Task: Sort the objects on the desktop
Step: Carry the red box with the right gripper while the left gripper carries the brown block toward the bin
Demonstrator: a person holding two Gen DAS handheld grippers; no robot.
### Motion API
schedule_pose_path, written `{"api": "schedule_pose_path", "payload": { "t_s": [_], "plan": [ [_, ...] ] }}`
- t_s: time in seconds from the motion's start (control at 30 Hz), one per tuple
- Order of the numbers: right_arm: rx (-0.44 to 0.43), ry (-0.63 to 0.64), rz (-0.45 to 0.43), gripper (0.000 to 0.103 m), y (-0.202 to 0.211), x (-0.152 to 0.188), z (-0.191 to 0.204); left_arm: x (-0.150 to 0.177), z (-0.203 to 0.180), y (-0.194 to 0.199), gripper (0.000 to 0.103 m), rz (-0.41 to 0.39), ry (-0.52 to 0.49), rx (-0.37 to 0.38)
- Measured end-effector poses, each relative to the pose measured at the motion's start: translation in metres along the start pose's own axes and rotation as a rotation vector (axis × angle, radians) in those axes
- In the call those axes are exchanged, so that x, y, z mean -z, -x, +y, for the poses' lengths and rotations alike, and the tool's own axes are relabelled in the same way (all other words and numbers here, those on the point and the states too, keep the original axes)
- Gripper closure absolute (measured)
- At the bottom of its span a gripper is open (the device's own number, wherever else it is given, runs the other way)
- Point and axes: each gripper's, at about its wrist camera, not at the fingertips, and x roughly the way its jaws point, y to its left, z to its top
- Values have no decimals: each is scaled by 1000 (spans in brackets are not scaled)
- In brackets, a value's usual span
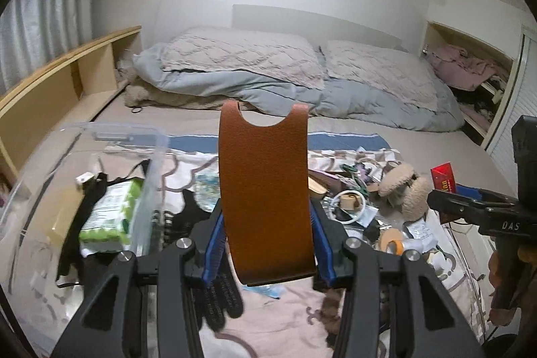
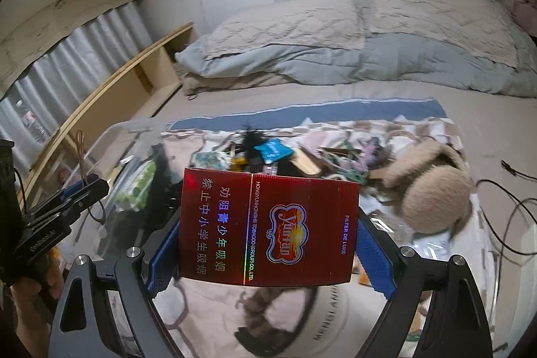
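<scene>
Your left gripper (image 1: pixel 266 244) is clamped on a tan leather card sleeve (image 1: pixel 265 190), which stands upright between the blue pads with its notched end up; your right gripper (image 2: pixel 268 244) holds a red Yunyan cigarette pack (image 2: pixel 268 227) broadside, jaws spread wide across its length. Both are lifted clear of the patterned cloth (image 1: pixel 288 317), with the clear plastic bin (image 1: pixel 147 156) to the left, already holding a green-and-white packet (image 1: pixel 110 213). The rest of the clutter, plush earmuffs (image 2: pixel 433 197) included, lies to the right. Watch the sleeve: it is pinched only near its lower end, so a quick swing could let it pivot or slide out. The pack's glossy faces could slip too, and your two grippers may collide over the bin's rim
</scene>
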Motion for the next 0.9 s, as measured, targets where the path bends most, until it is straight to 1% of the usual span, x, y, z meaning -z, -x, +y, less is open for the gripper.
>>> {"api": "schedule_pose_path", "payload": {
  "t_s": [0.13, 0.33, 0.63, 0.77, 0.9],
  "plan": [
    [-41, 52, 4, 12, -9, -3, 26, 0, 19, 12, 57, -14, 14, -24],
    [-97, 119, 15, 12, -21, -3, 64, 2, 52, 24, 57, -34, 26, -88],
    [-178, 214, 23, 12, -39, -3, 120, 12, 106, 48, 57, -55, 73, -137],
    [-221, 244, 34, 12, -47, -2, 141, 18, 129, 55, 56, -46, 92, -165],
    [-258, 276, 44, 12, -55, 0, 163, 25, 154, 58, 56, -25, 110, -211]
  ]
}}
